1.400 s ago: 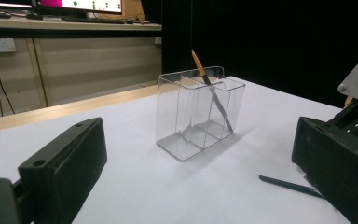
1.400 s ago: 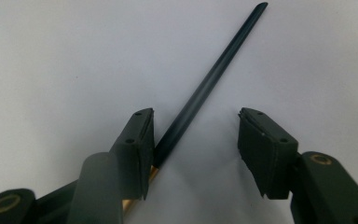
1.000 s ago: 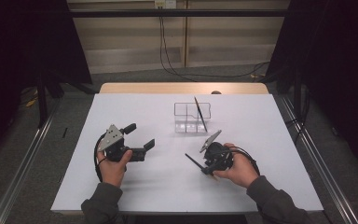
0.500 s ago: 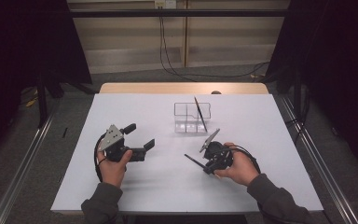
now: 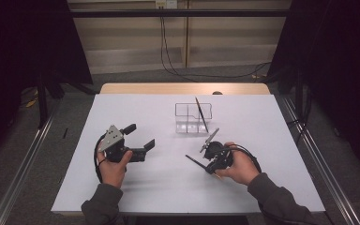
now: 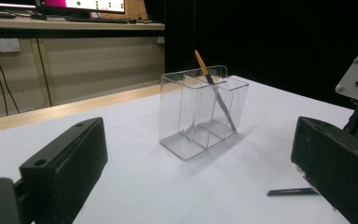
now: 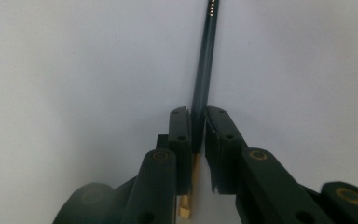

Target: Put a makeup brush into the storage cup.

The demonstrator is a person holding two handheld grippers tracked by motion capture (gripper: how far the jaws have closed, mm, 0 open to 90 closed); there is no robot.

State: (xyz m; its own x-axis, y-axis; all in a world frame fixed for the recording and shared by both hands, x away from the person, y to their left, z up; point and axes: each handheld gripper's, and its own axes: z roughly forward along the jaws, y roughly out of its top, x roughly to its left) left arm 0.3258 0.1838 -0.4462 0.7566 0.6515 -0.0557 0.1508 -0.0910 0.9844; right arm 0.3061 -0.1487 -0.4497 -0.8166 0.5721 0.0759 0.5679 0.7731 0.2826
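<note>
My right hand-held gripper sits low on the white worktop, jaws just closed in and now clamped on a dark pencil. The pencil lies flat on the worktop, its dark shaft running straight out ahead of the jaws and its tan end poking back between them. From the high view, the pencil points left and away from my right hand, near the front middle of the worktop.

My left hand-held gripper is held off to the left, well apart from the right one. Jaws wide apart, nothing between them. It faces the clear plastic holder.

The holder stands upright toward the back middle of the worktop and is split into compartments. A second pencil leans tilted inside it, tan end up above the rim. I cannot tell which compartment its lower tip rests in.
</note>
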